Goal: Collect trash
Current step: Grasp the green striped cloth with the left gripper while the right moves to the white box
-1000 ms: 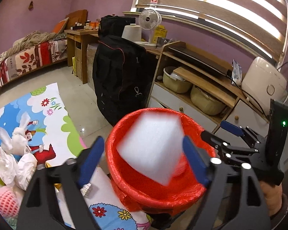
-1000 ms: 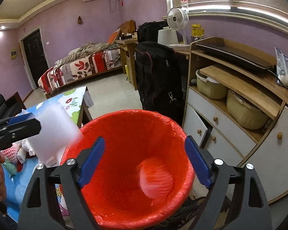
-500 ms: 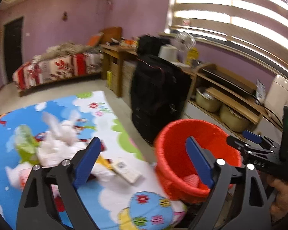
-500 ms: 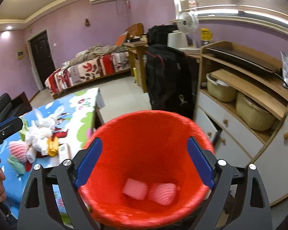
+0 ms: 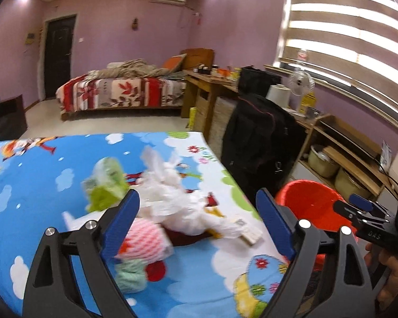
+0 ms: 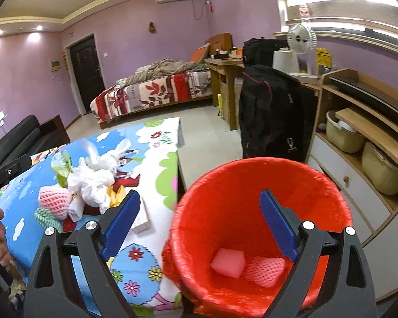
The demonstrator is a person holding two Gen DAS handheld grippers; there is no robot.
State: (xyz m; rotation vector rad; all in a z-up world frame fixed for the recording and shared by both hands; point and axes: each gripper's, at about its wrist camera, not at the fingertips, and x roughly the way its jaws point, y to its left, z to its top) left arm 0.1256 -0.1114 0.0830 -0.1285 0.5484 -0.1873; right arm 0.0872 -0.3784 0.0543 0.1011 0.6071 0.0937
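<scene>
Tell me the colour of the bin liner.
Red; the bin liner shows best in the right wrist view.

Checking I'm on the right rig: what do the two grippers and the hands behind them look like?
Both the left gripper and the right gripper have black angular frames, silver bolts and flat blue fingers. The left view shows the right one's body stamped "DAS" with a green light, held by a bare hand.
</scene>
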